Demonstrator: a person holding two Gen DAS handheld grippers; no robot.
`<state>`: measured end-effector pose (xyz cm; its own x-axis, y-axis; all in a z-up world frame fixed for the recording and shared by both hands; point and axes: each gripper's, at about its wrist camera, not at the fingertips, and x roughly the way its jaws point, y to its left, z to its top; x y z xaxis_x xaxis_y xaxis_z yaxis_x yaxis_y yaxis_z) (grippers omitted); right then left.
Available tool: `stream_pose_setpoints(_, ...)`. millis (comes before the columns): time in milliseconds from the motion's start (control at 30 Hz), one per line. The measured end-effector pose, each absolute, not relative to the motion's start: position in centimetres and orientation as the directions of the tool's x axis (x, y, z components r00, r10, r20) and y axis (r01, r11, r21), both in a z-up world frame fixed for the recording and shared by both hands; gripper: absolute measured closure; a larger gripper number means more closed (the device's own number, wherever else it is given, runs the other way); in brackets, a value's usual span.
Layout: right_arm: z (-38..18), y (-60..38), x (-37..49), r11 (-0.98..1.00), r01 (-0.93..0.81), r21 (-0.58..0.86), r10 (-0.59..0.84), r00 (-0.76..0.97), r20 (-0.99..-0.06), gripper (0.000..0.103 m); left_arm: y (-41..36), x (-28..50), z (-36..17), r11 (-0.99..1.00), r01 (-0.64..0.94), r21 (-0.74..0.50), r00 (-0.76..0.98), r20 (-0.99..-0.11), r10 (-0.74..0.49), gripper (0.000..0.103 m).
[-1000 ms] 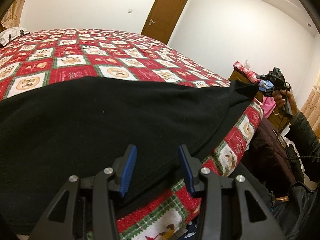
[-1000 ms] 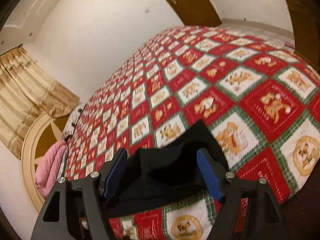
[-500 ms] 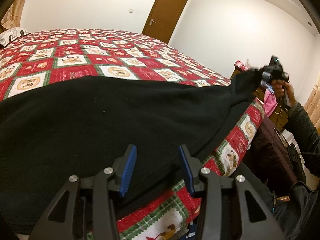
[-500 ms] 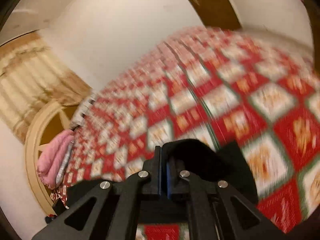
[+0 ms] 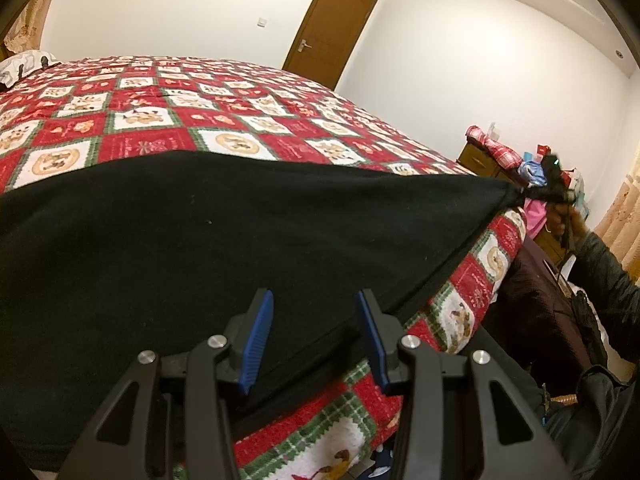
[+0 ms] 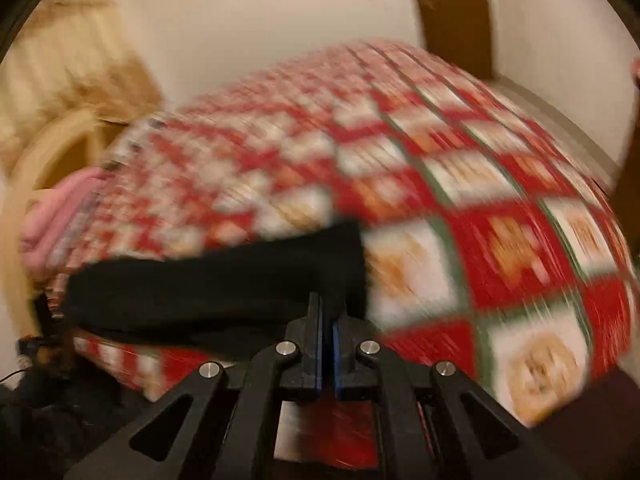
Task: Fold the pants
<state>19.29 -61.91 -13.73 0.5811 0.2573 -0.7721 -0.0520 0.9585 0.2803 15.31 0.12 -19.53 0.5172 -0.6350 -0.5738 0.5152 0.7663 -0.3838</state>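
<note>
Red, white and green patchwork squares covered the quilted bed [image 5: 248, 120], the largest surface. Across its near edge lay the black pants [image 5: 208, 240], a matte, soft knit spread flat and pulled to a taut point at the far corner. The left tool [image 5: 316, 336] hovered over their hem, blue ribbed pads apart. The right tool [image 6: 326, 344] was clenched on the pants' corner.

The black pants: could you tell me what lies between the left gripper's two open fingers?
In the left wrist view, only the black pants fill the gap of the left gripper; its blue fingers straddle the fabric's near edge above the red patchwork bedspread.
</note>
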Motion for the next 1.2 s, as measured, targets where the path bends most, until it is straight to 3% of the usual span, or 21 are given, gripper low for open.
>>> stream_pose_setpoints(133, -13.2, -63.1, 18.4, 0.938, -0.039, 0.345, 0.292, 0.626, -0.723, 0.084, 0.1, 15.3, -19.5, 0.768, 0.515, -0.382, 0.516, -0.577, -0.633, 0.057)
stream_pose_setpoints(200, -12.8, -64.1, 18.2, 0.925, -0.021, 0.380, 0.304, 0.640, -0.705, 0.067, 0.0, 15.3, -19.5, 0.768, 0.515, -0.380, 0.516, -0.578, -0.632, 0.057)
stream_pose_setpoints(233, -12.4, -64.7, 18.2, 0.915, -0.012, 0.403, 0.313, 0.650, -0.692, 0.064, 0.0, 15.3, -19.5, 0.769, 0.515, -0.379, 0.516, -0.579, -0.632, 0.057)
stream_pose_setpoints(467, -11.0, -67.8, 19.2, 0.802, 0.055, 0.595, 0.401, 0.689, -0.604, 0.063, 0.0, 15.4, -19.5, 0.768, 0.515, -0.381, 0.515, -0.578, -0.633, 0.057)
stream_pose_setpoints(733, -14.0, -63.9, 22.6, 0.815, 0.133, 0.563, 0.440, 0.491, -0.752, 0.063, 0.0, 15.3, -19.6, 0.766, 0.519, -0.379, 0.514, -0.577, -0.634, 0.057)
stream_pose_setpoints(767, -14.3, -63.8, 22.9, 0.814, 0.141, 0.564, 0.438, 0.489, -0.755, 0.064, 0.0, 15.3, -19.6, 0.765, 0.521, -0.377, 0.513, -0.578, -0.634, 0.057)
stream_pose_setpoints(800, -14.5, -63.5, 23.3, 0.816, 0.148, 0.559, 0.430, 0.490, -0.758, 0.070, 0.0, 15.3, -19.6, 0.765, 0.523, -0.376, 0.513, -0.578, -0.634, 0.057)
stream_pose_setpoints(867, -14.5, -63.0, 23.9, 0.830, 0.139, 0.540, 0.413, 0.496, -0.764, 0.091, 0.0, 15.2, -19.5, 0.765, 0.524, -0.374, 0.513, -0.579, -0.634, 0.057)
stream_pose_setpoints(967, -13.2, -62.4, 24.6, 0.848, 0.104, 0.520, 0.381, 0.561, -0.735, 0.096, 0.1, 15.2, -19.5, 0.764, 0.524, -0.377, 0.513, -0.577, -0.636, 0.057)
stream_pose_setpoints(1200, -8.8, -61.8, 24.5, 0.860, -0.008, 0.511, 0.340, 0.757, -0.559, 0.097, 0.2, 15.2, -19.6, 0.761, 0.524, -0.383, 0.514, -0.570, -0.641, 0.057)
